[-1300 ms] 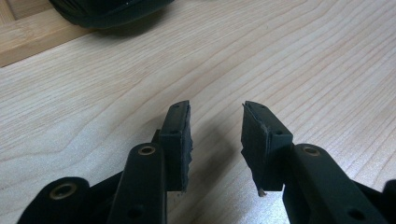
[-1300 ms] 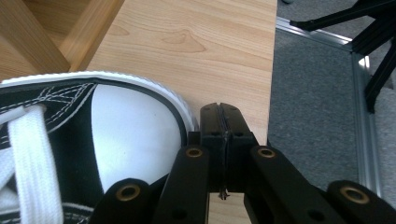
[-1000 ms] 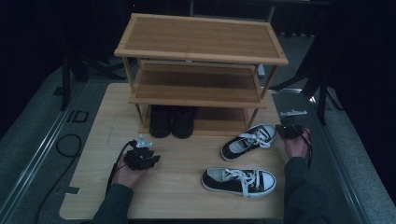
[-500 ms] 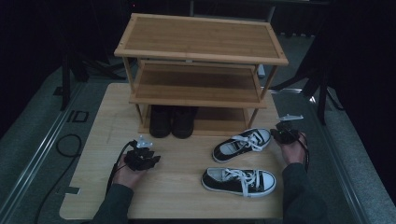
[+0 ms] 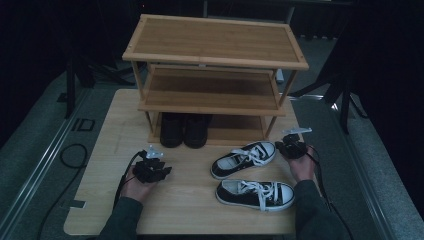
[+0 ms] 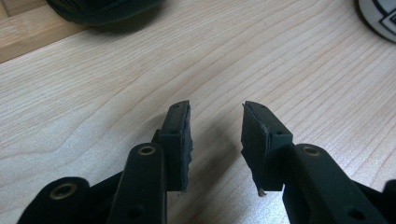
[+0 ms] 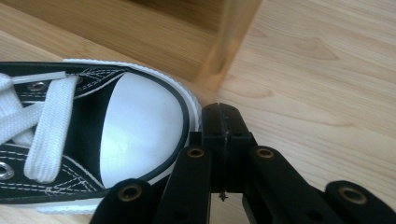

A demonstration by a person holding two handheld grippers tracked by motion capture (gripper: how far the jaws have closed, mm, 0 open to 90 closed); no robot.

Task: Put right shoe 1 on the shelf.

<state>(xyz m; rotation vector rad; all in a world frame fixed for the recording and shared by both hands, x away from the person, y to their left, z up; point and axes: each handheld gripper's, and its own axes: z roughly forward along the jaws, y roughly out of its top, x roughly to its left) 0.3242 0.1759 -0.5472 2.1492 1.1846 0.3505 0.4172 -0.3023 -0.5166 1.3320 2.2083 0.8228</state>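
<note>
right gripper [image 7: 223,122] pressed closed, empty, against the sneaker [image 7: 88,140] toe, heel cut off; contact seems likely; left gripper [image 6: 215,122] agape, empty.

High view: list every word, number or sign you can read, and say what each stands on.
"ID": dark marking on the grey floor left of the table, apparently letters.
Sneakers and rack: no print readable.
</note>
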